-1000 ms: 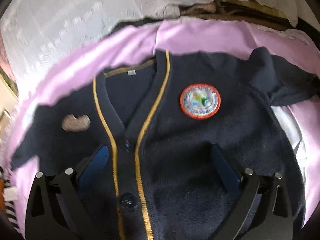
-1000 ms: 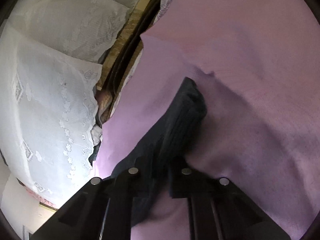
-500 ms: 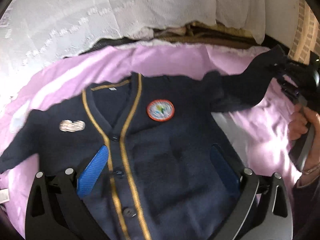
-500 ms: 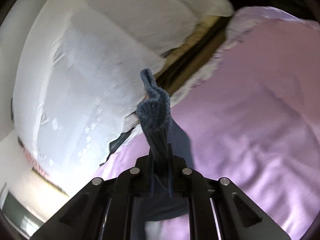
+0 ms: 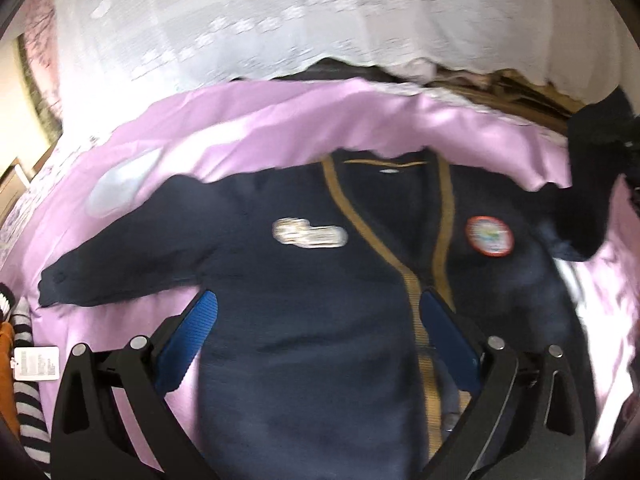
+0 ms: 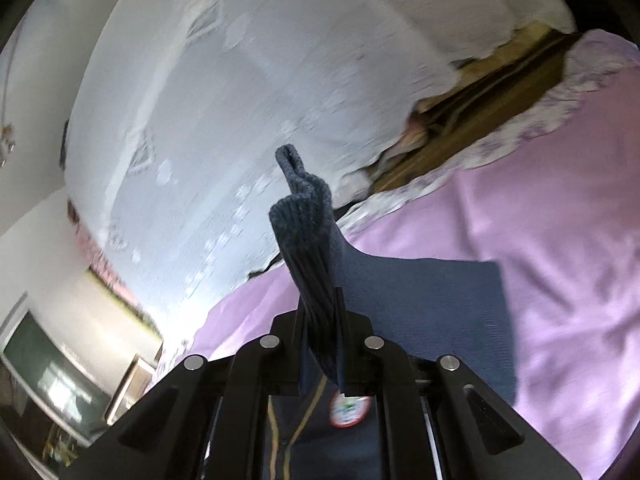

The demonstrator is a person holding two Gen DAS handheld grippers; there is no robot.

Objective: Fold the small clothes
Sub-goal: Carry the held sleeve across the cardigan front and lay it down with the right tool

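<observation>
A navy cardigan [image 5: 304, 304] with gold trim, a round red-rimmed badge [image 5: 489, 236] and a pale name patch [image 5: 308, 233] lies face up on a pink sheet [image 5: 248, 128]. My left gripper [image 5: 318, 340] is open above its lower front, blue pads spread either side. One sleeve [image 5: 120, 268] lies out to the left. My right gripper [image 6: 320, 344] is shut on the other sleeve's ribbed cuff [image 6: 304, 216], lifted above the sheet; that raised sleeve shows in the left wrist view [image 5: 588, 184] at the right edge. The badge shows below the right gripper [image 6: 349, 410].
White lace curtain [image 5: 280, 28] hangs behind the bed. A dark gap with brown clutter [image 5: 512, 84] runs along the bed's far edge. Striped and orange clothes with a paper tag [image 5: 36, 364] lie at the left edge. A dark screen [image 6: 44, 364] stands in the room.
The right gripper has lifted the cuff off the sheet and carried it up over the cardigan. The left gripper has swung left, so the cardigan sits further right in its view.
</observation>
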